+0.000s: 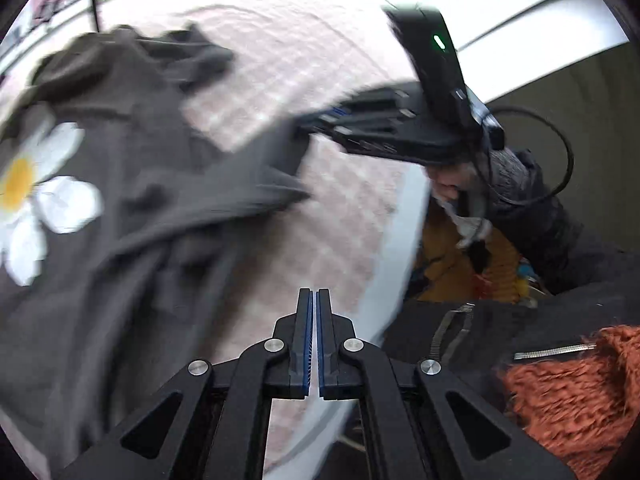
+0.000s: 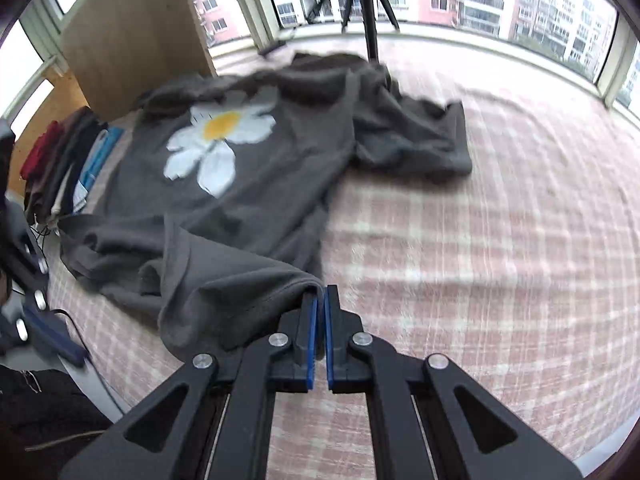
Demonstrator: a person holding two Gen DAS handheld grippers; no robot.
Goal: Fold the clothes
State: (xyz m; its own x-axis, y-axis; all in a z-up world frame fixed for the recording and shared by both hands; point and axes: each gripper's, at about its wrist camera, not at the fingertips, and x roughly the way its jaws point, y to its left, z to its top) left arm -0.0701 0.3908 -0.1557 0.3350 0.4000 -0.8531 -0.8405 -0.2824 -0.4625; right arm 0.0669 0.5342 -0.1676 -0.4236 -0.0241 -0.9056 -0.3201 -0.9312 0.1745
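Note:
A dark grey T-shirt (image 2: pixel 248 200) with a white and yellow daisy print (image 2: pixel 218 140) lies rumpled on the pink plaid bed cover (image 2: pixel 480 240). My right gripper (image 2: pixel 321 294) is shut on a corner of the shirt's edge, and the cloth rises to its tips. In the left wrist view the same shirt (image 1: pixel 132 184) fills the left side, and the right gripper (image 1: pixel 304 124) pulls its edge up over the bed cover (image 1: pixel 328 216). My left gripper (image 1: pixel 316 296) is shut with nothing between its pads, over the bed near its edge.
A stack of folded clothes (image 2: pixel 60 168) sits at the bed's left side by a wooden cabinet (image 2: pixel 136 32). A tripod (image 2: pixel 368 4) stands before the windows. Beside the bed lie an orange fuzzy garment (image 1: pixel 568 392) and a black zipped jacket (image 1: pixel 480 332).

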